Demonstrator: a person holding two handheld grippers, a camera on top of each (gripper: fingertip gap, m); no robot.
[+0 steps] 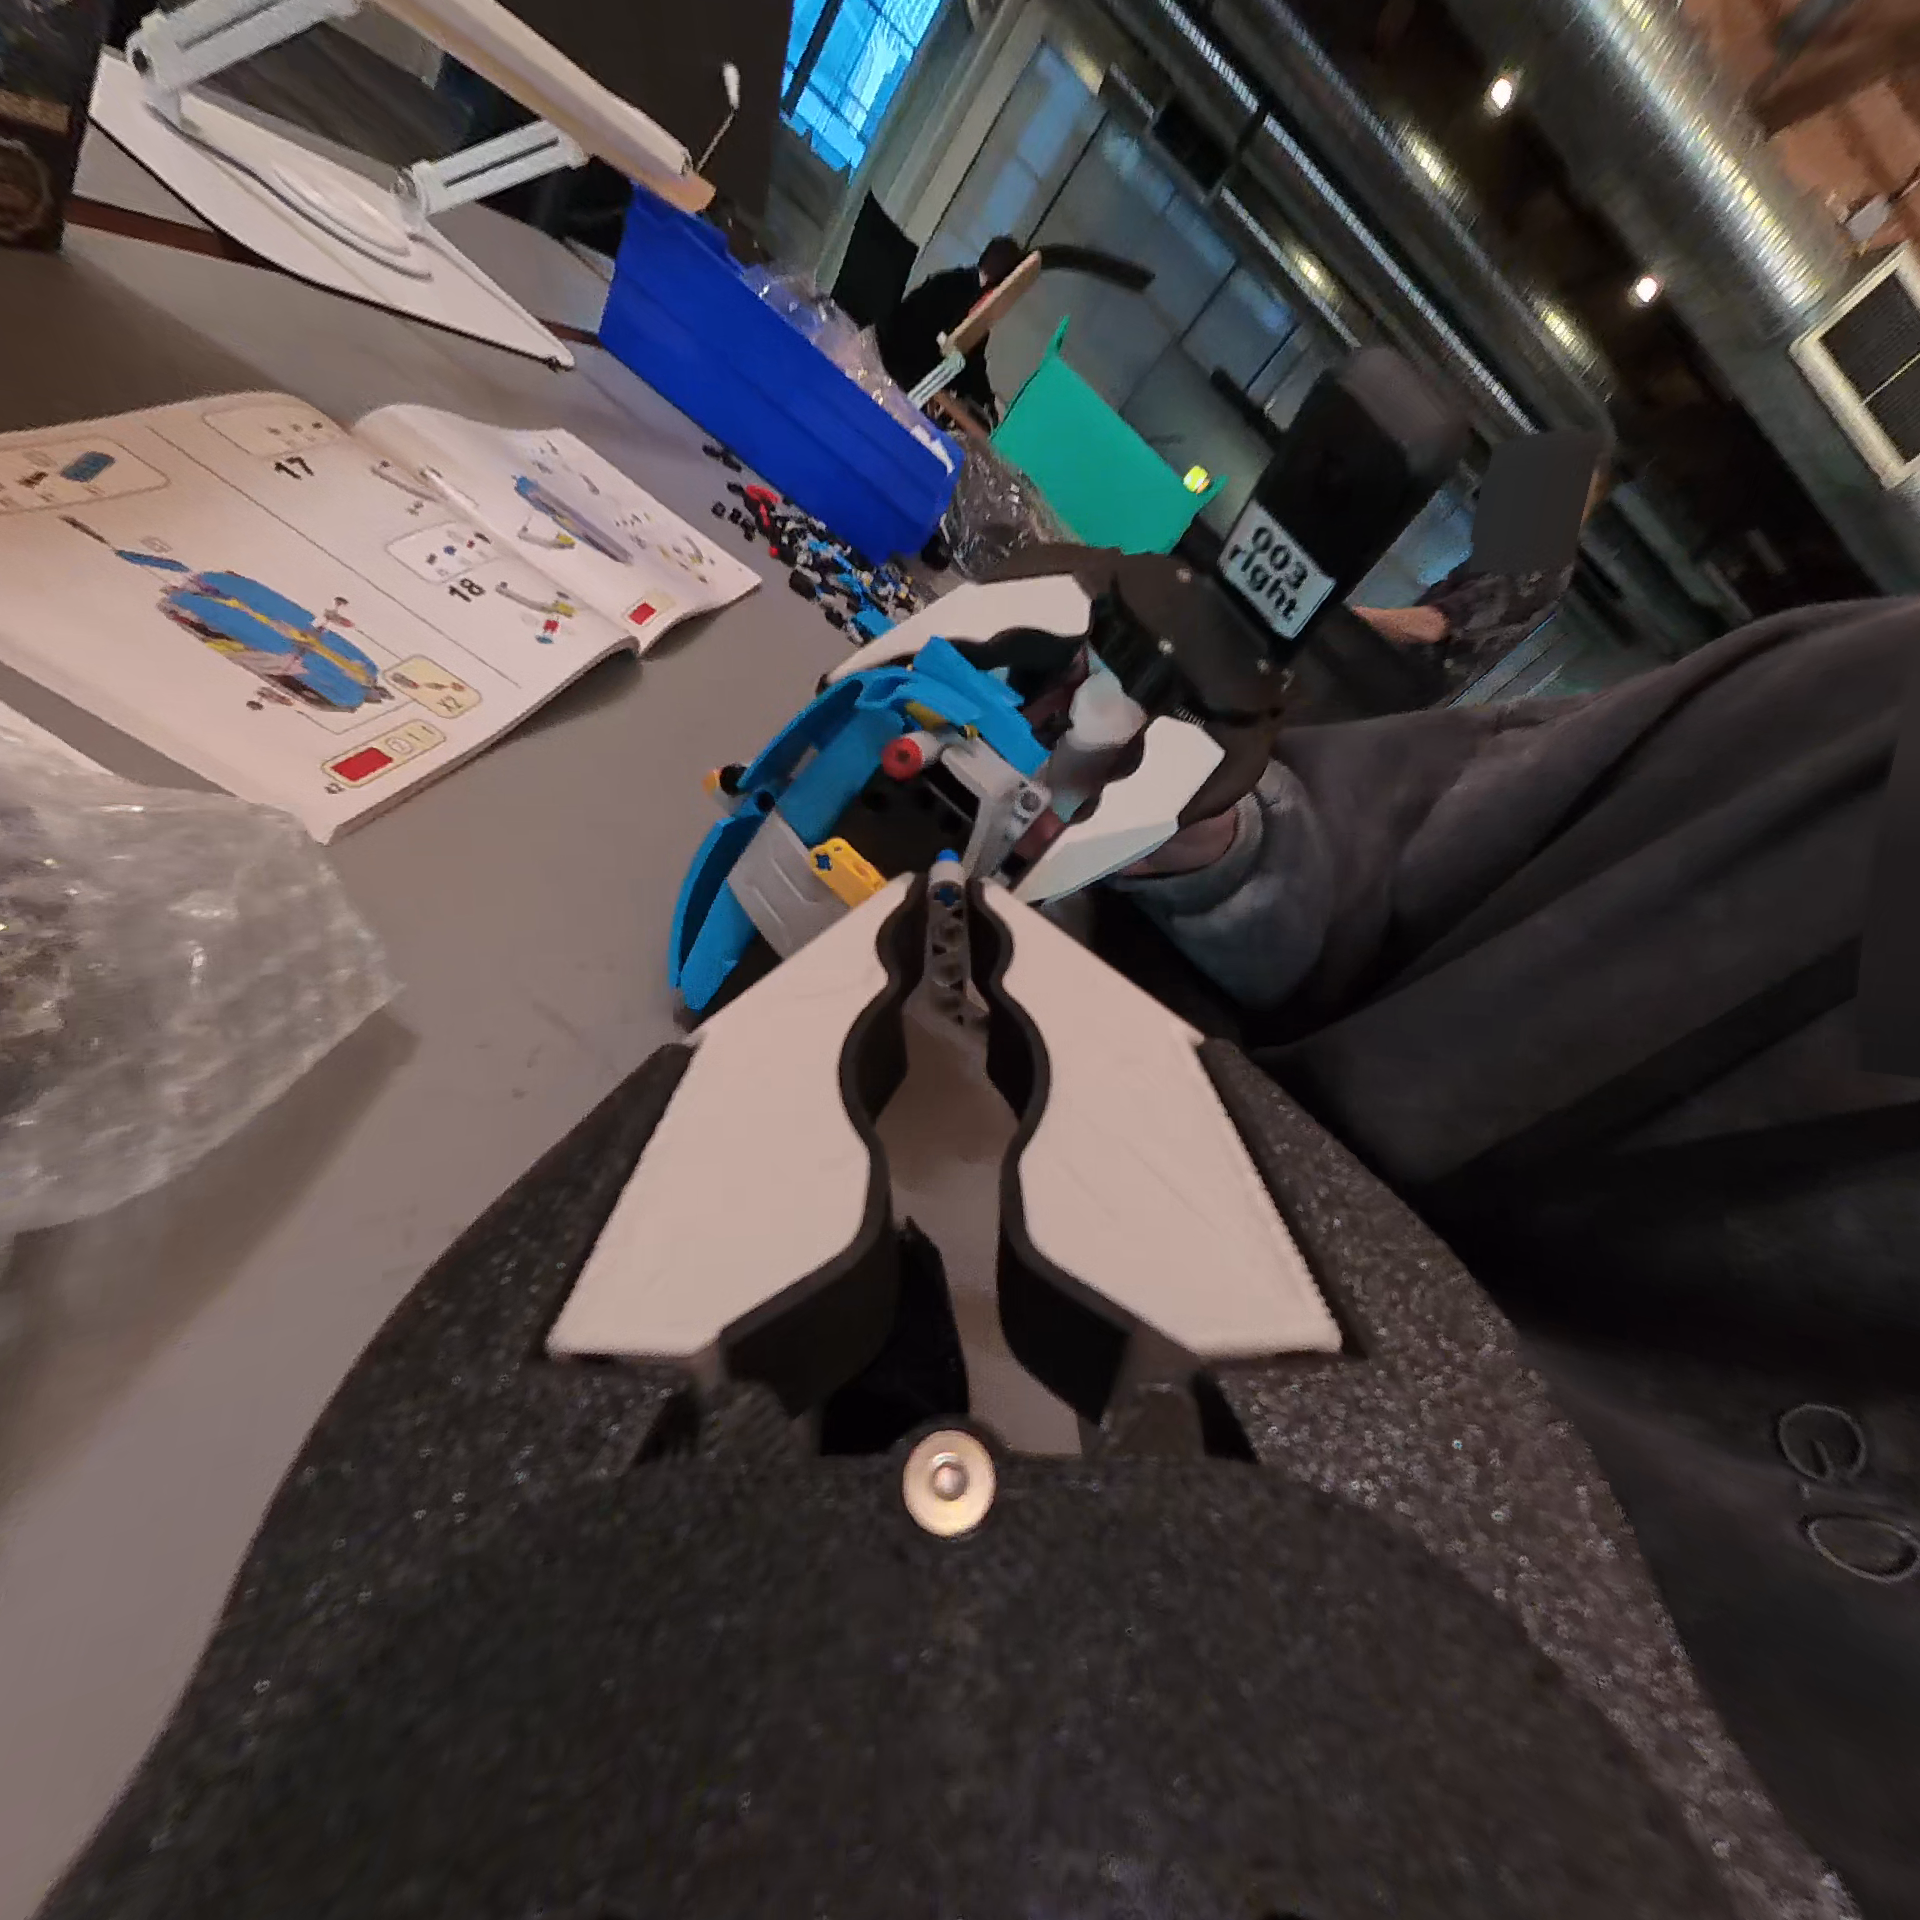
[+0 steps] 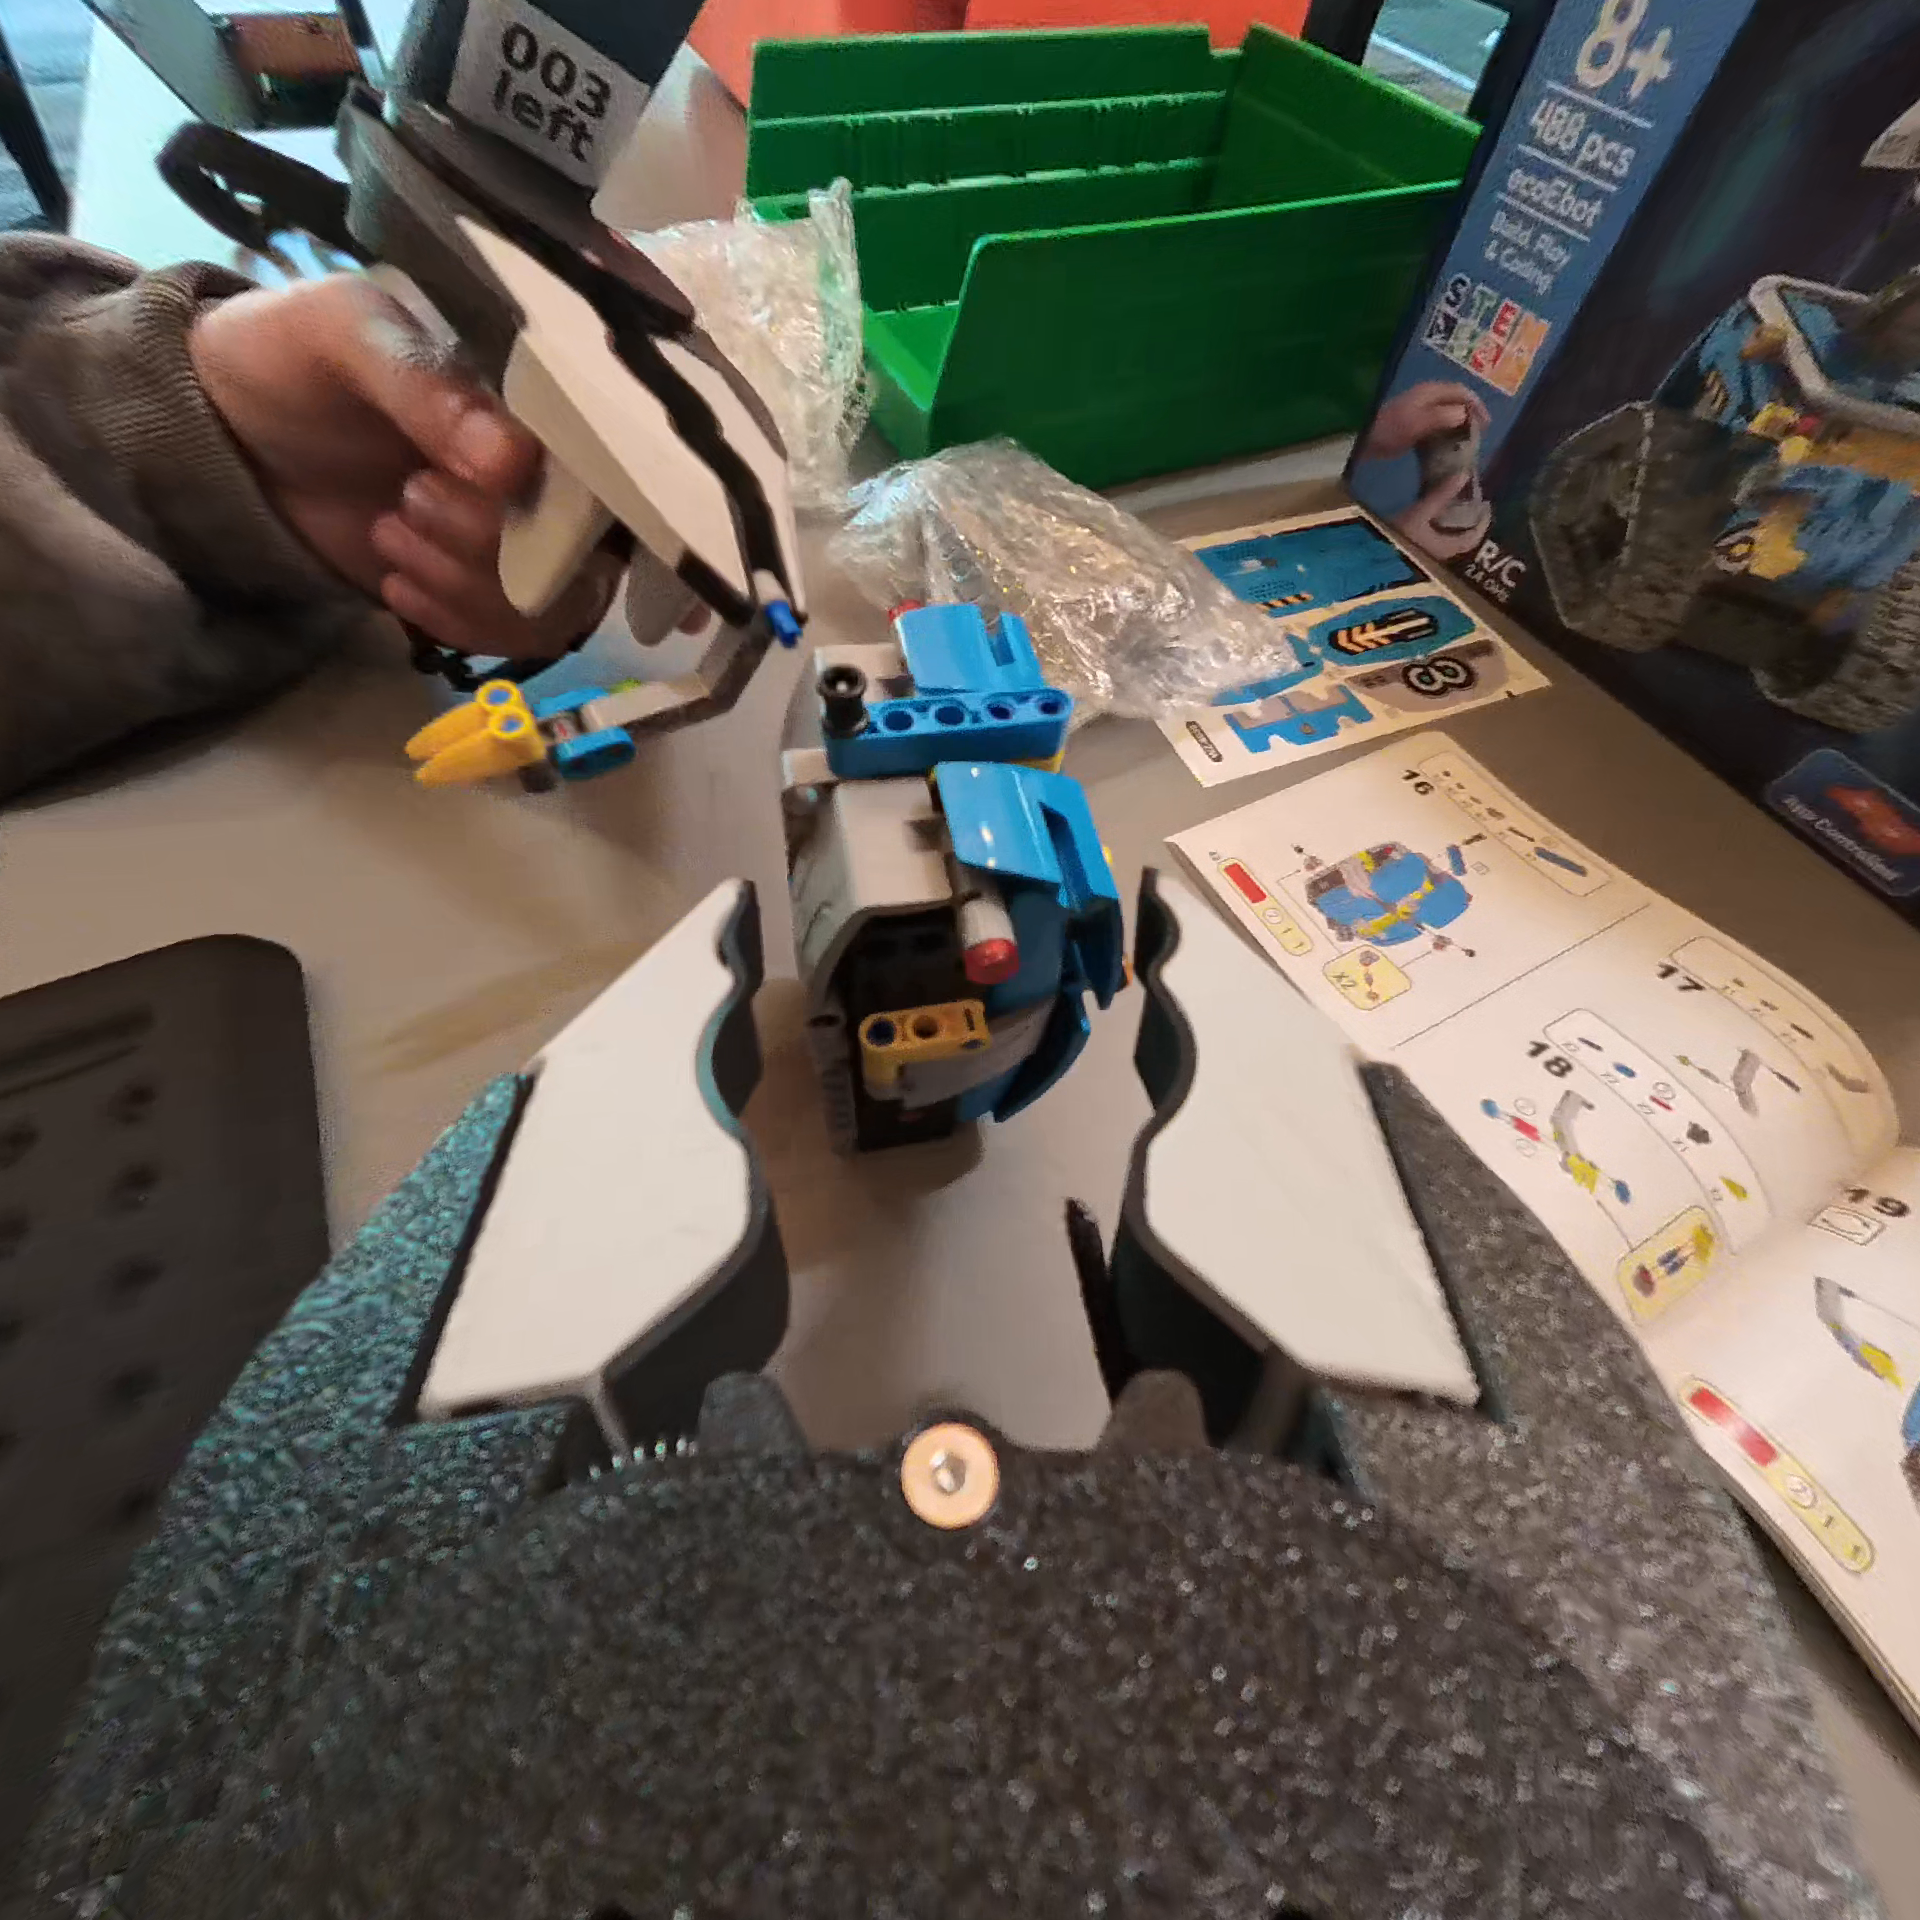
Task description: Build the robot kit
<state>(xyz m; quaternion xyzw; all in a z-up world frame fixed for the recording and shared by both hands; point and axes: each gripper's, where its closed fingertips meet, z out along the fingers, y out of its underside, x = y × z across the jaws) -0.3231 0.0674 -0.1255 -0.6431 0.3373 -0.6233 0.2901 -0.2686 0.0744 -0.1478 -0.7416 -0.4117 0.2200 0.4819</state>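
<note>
Left wrist view: tool (image 1: 948, 914) on grey beam (image 1: 948, 961)

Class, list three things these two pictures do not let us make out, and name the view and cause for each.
1. Left wrist view: the grey beam in the left claw; its fingers hide its lower end.
2. Right wrist view: the model; its far side faces away from the camera.
3. Right wrist view: the booklet; its right page is cut off by the picture's edge.
</note>
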